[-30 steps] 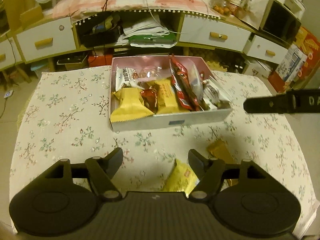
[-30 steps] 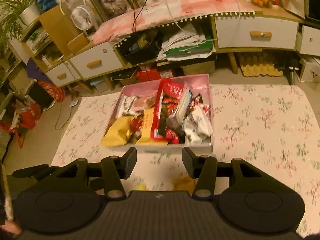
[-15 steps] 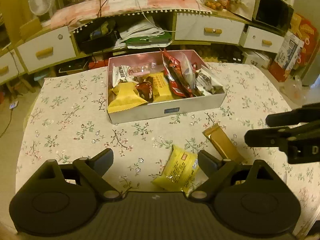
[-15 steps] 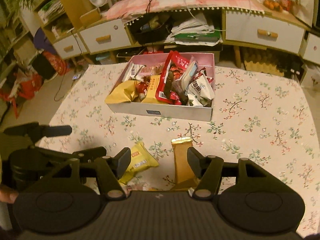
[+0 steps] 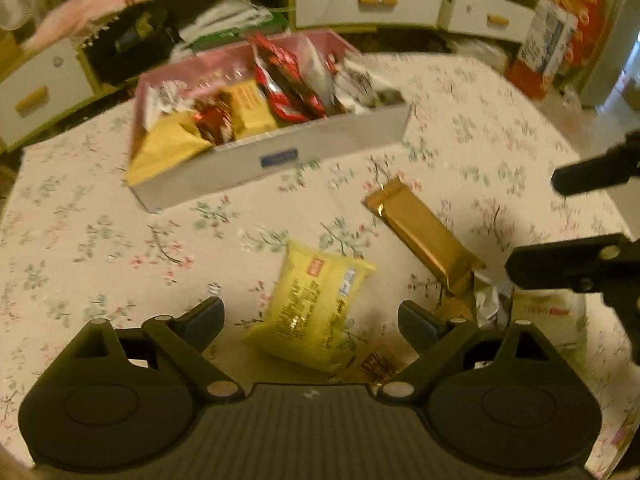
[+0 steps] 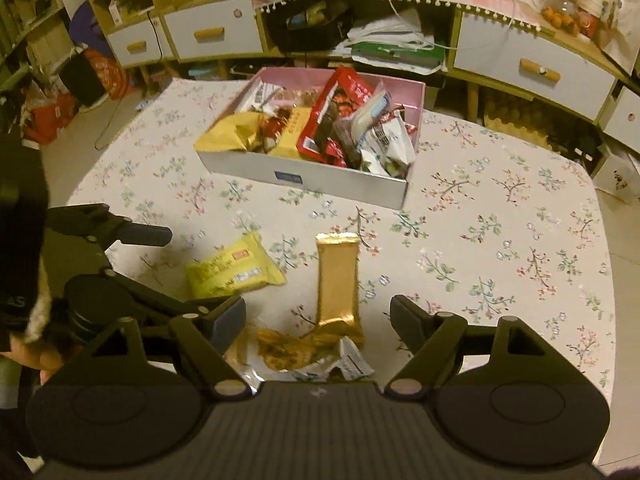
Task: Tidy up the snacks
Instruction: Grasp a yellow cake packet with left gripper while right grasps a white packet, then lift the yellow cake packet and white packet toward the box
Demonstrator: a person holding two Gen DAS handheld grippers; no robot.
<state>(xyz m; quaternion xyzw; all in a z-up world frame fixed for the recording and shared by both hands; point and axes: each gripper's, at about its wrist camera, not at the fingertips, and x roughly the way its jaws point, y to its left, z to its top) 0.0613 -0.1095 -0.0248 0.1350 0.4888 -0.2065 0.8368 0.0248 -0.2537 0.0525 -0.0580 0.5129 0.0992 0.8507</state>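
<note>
A white box point(image 5: 280, 164) point(image 6: 320, 178) with a pink inside stands on the flowered tablecloth, packed with several snack packets. In front of it lie a yellow packet point(image 5: 312, 304) point(image 6: 234, 268) and a gold bar point(image 5: 424, 240) point(image 6: 336, 280). My left gripper point(image 5: 310, 314) point(image 6: 160, 268) is open, and the yellow packet's near end lies between its fingers, untouched. My right gripper point(image 6: 318, 314) point(image 5: 568, 222) hangs over the gold bar's near end with its jaws opening. Its pads stand apart from the bar.
More loose snacks lie at the near edge: a clear-wrapped brown cookie point(image 6: 284, 350), a torn white wrapper point(image 6: 352, 360) and a white packet point(image 5: 548, 312). A low cabinet with white drawers point(image 6: 532, 64) stands behind the table. Bare cloth point(image 6: 520, 240) stretches to the right.
Both grippers have drawn back from the box and sunk toward the loose snacks. Both pairs of jaws have widened. The yellow packet and the gold bar now lie between the fingers.
</note>
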